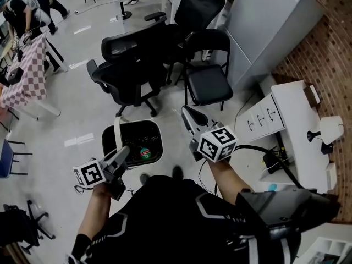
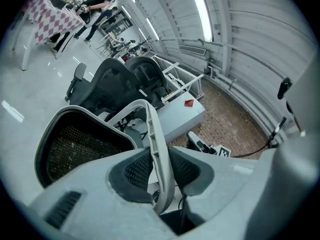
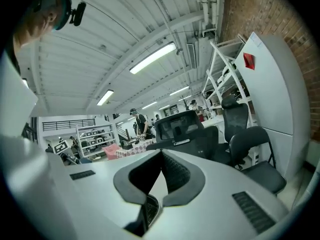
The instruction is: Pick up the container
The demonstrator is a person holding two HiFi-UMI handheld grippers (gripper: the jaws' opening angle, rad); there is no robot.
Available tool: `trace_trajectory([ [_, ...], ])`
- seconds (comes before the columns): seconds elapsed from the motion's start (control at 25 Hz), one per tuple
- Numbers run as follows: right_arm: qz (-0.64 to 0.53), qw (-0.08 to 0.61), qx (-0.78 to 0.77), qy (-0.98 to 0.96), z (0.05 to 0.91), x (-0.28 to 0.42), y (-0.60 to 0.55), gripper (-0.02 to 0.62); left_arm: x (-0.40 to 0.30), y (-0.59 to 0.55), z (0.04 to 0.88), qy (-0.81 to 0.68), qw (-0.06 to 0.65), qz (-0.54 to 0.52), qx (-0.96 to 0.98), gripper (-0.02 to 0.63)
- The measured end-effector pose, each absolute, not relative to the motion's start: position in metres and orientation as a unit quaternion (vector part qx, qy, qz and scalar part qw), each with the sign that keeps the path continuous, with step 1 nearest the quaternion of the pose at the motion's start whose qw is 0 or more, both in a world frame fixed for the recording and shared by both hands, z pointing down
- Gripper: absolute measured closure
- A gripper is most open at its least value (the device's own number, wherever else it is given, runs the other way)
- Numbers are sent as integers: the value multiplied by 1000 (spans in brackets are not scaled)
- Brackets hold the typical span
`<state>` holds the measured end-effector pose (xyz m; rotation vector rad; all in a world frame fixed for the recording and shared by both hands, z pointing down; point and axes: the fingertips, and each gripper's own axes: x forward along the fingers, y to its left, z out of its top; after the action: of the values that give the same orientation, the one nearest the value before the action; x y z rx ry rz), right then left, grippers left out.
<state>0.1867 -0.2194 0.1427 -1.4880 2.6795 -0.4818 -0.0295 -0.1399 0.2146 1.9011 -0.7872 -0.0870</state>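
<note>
**Left gripper clamped on container handle; right gripper closed and empty**

The left gripper [image 2: 160,170] has its two black pads pinching the white handle [image 2: 156,134] of the container [image 1: 132,122], a white bin with a black liner. In the head view the bin sits at 1 o'clock from that gripper, above the grey floor [image 1: 82,109]. The right gripper [image 3: 159,179] has its jaws pressed together with nothing between them and stands at 3 o'clock from the bin. A green-and-red item [image 1: 144,153] lies inside, its print too small to read. Black office chairs [image 1: 135,65] stand at 12 o'clock. The grey cabinet [image 3: 272,94] carries a red label [image 3: 248,60], which is unreadable.
</note>
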Motion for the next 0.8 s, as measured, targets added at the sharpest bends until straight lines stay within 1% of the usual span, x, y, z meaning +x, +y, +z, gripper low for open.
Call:
trace_trajectory([
  [0.16,-157,23,-491,856,143,192,-222,586,-25,-142,208,-314,524,-57,790,502],
  [0.32,-150,13,-490,859,143,189,-222,586,-27,-143,210,-323,525,-46,786,502],
  [0.44,-153,13,-490,858,142,190,-223,588,-21,-144,204,-306,532,-63,787,502],
  [0.8,-149,19,-501,852,142,196,-224,588,-20,-148,205,-304,516,-46,799,502],
])
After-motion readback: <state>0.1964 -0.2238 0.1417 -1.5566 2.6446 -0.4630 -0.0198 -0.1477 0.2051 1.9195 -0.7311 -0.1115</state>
